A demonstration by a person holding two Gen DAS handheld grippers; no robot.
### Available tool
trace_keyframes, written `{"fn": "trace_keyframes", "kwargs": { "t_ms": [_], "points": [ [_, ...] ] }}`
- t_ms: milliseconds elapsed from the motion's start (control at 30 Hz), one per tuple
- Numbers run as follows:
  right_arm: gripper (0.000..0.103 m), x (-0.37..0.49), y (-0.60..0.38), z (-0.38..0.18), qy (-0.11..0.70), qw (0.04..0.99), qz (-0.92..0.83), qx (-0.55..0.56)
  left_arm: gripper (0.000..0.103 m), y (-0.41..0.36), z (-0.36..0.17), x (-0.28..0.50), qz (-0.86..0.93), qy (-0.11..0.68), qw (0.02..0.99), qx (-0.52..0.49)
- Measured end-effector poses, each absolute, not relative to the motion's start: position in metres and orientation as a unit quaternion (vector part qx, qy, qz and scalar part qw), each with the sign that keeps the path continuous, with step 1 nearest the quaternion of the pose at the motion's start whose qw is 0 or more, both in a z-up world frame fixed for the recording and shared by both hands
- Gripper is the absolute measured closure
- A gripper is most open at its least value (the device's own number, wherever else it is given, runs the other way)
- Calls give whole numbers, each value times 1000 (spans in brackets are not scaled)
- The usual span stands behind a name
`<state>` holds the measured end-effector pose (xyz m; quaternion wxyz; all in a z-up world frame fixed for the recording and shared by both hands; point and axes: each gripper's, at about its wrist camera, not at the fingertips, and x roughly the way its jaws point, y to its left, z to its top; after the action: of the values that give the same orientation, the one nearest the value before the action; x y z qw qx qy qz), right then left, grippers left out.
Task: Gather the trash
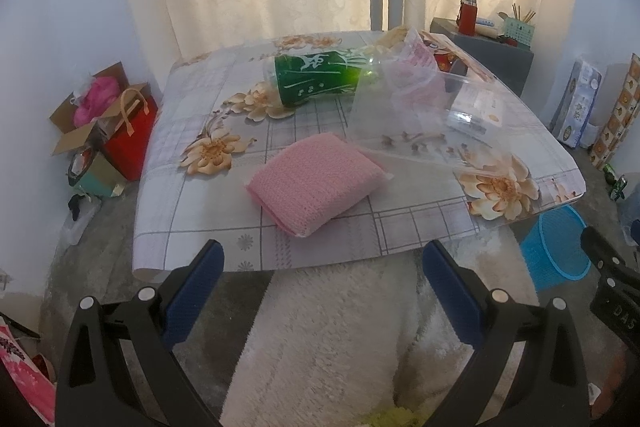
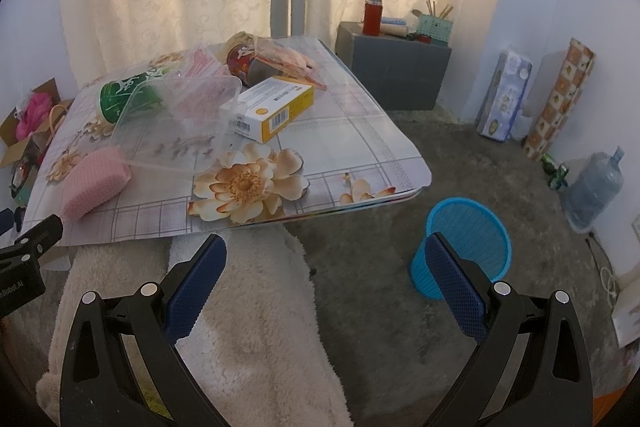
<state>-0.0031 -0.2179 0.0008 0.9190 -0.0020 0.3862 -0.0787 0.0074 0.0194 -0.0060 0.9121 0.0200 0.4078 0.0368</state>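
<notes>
Both hand-held grippers sit low in front of the table, over a cream fleece-covered surface. The left gripper (image 1: 322,263) has its blue-padded jaws spread wide with nothing between them; the right gripper (image 2: 326,259) is likewise wide and empty. The low table (image 1: 168,163) carries a floral, grid-printed cover. Nearest the front edge lies a pink sponge (image 1: 310,183), flat on the cover. Just behind it and to the right lies a clear plastic container (image 1: 404,115), tilted, its near rim touching or nearly touching the sponge; which cannot be told. A green cup (image 1: 316,79) lies on its side behind the sponge, its far end partly behind the clear plastic. In the right wrist view a white and yellow carton (image 2: 276,107) lies against the container's right side, and a red printed cup (image 2: 244,63) with crumpled wrappers (image 2: 288,61) lies at the back of the table. A blue mesh bin (image 2: 468,227) stands upright on the grey carpet to the right of the table, well apart from the trash on top; the right gripper's right finger overlaps it in view. A grey block in the far corner holds a red flask (image 2: 372,17).
</notes>
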Motion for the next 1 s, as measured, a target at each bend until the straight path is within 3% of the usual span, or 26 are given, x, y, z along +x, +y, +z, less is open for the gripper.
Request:
{"fn": "trace_keyframes", "kwargs": {
  "t_ms": [233, 667, 833, 1000],
  "points": [
    [8, 8, -213, -5, 383, 922, -56, -4, 6, 39, -8, 19, 22, 405, 914, 4],
    [8, 32, -206, 12, 300, 952, 61, 21, 6, 95, 4, 60, -98, 352, 927, -80],
    [8, 46, -208, 8, 308, 948, 76, 27, 6, 80, 3, 79, -144, 349, 926, -6],
    [8, 62, -222, -2, 331, 940, 68, 54, 6, 54, -5, 91, -182, 340, 910, 149]
  ]
}}
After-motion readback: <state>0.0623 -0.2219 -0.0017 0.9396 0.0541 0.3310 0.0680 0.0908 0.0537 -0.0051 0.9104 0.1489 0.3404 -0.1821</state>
